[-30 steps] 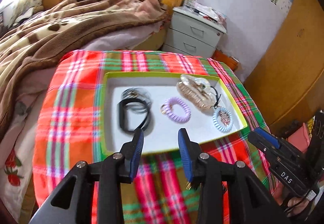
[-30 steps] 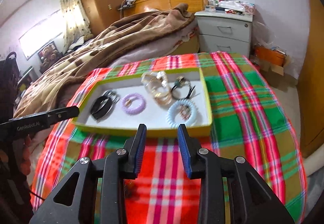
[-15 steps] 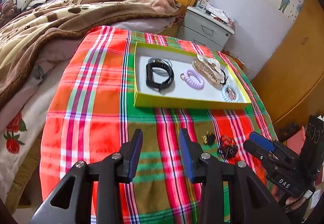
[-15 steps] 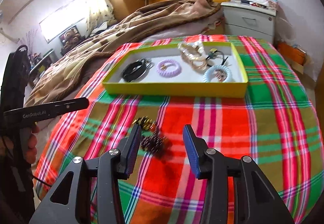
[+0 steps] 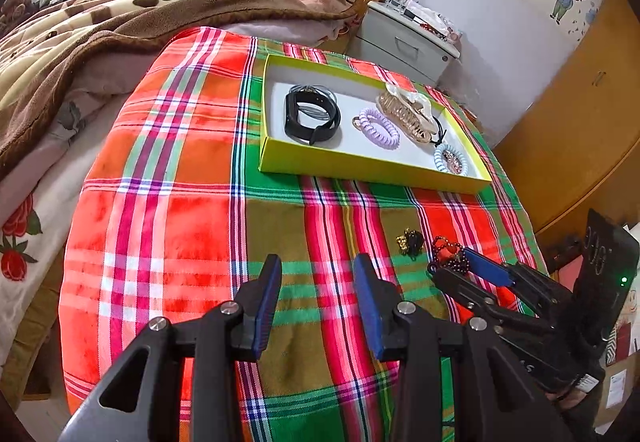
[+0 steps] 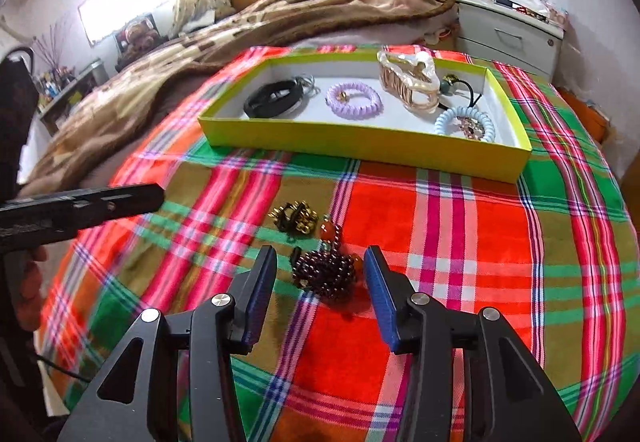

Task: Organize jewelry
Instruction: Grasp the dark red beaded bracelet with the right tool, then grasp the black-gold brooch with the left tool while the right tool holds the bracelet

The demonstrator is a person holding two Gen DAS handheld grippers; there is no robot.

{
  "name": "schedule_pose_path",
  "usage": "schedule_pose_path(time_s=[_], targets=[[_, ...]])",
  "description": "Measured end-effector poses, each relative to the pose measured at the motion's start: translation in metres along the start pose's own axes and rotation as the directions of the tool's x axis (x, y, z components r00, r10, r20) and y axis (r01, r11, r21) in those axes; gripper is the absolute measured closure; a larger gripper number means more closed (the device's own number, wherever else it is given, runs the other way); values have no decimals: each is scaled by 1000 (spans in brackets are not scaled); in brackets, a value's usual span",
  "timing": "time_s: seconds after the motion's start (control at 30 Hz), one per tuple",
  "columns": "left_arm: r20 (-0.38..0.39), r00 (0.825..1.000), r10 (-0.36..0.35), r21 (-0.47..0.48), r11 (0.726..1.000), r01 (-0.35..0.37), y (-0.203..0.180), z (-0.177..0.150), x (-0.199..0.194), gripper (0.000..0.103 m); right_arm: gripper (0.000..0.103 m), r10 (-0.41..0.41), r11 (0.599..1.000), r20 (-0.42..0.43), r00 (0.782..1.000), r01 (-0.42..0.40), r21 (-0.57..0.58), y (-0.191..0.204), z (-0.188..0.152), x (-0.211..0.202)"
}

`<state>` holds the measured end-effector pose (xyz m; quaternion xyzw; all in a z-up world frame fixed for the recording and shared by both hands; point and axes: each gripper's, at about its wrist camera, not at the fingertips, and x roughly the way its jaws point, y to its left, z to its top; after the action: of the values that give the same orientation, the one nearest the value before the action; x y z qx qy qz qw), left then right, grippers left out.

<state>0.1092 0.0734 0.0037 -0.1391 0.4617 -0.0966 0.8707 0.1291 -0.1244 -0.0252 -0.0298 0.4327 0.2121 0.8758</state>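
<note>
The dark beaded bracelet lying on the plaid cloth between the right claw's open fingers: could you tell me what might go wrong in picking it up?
1. The beaded bracelet lies in a loose heap, so the right claw, whose jaws have just been opening, may pinch only a strand and let the rest dangle or slip.
2. The small black-and-gold clip sits close beside it and could get nudged or snagged.
3. The fingers might catch the plaid cloth and drag it, shifting the yellow-green tray.

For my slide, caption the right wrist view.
Open right gripper straddles dark red bead bracelet on plaid cloth, before yellow-green cardboard tray.
</note>
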Motion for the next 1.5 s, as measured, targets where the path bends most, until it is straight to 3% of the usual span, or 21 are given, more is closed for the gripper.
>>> schedule_pose_path(time_s=[0.1, 0.27, 0.67, 1.03, 1.5], targets=[[-2, 1000, -1, -2, 1000, 1, 0, -1, 1, 64, 57, -28, 1000, -8, 1000, 28, 0, 0, -1, 2], [-16, 1000, -6, 8, 1000, 6, -6, -1, 6, 64, 74, -66, 998, -5, 998, 66, -17, -1, -5, -2], [-40, 999, -28, 52, 998, 30, -27, 3, 19, 64, 75, -90, 994, 69, 994, 85, 65, -26, -5, -26], [-77, 996, -52, 168, 984, 64, -72, 6, 51, 60, 75, -121, 984, 106, 987, 106, 142, -56, -6, -43], [-31, 994, 107, 315, 945, -92, -105, 1, 69, 60, 75, -128, 983, 120, 984, 110, 147, -61, -6, -46]])
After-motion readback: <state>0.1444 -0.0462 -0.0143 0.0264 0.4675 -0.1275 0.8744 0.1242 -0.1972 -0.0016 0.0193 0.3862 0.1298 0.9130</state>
